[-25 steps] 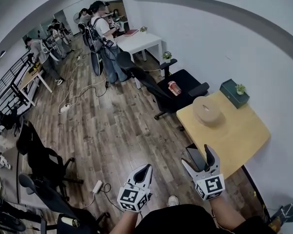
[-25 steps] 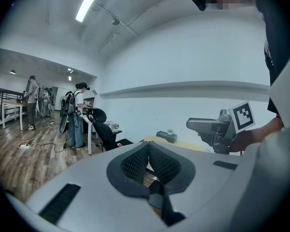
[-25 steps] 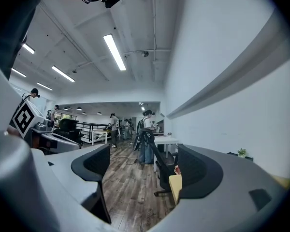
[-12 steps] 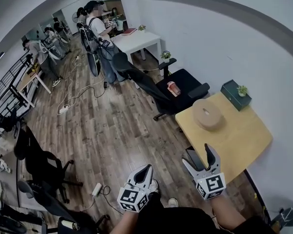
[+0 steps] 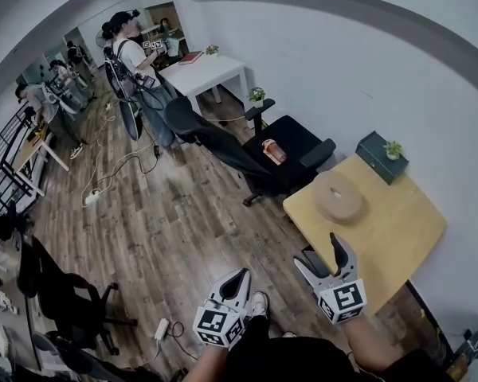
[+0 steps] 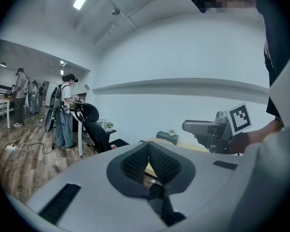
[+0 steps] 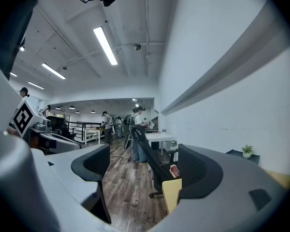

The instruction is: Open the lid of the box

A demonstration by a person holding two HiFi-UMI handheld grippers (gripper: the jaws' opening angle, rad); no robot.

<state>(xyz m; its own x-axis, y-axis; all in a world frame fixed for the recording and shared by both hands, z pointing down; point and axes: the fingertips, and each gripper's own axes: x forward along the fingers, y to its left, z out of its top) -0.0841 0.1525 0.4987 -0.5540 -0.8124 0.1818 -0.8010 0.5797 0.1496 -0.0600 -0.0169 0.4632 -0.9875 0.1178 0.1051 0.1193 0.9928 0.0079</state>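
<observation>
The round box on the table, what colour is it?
Pale tan round box, best seen in the head view.

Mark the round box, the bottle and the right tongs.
round box (image 5: 339, 197): head view, top face.
bottle (image 5: 272, 151): head view, its middle.
right tongs (image 5: 316, 250): head view, between the tips.

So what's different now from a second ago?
The person stepped forward: the shoe moved up between the grippers, and the people at the back slid left in the head view. Nothing was grabbed or let go. Left gripper stays shut, right gripper stays open and empty; the round box keeps its lid on.
</observation>
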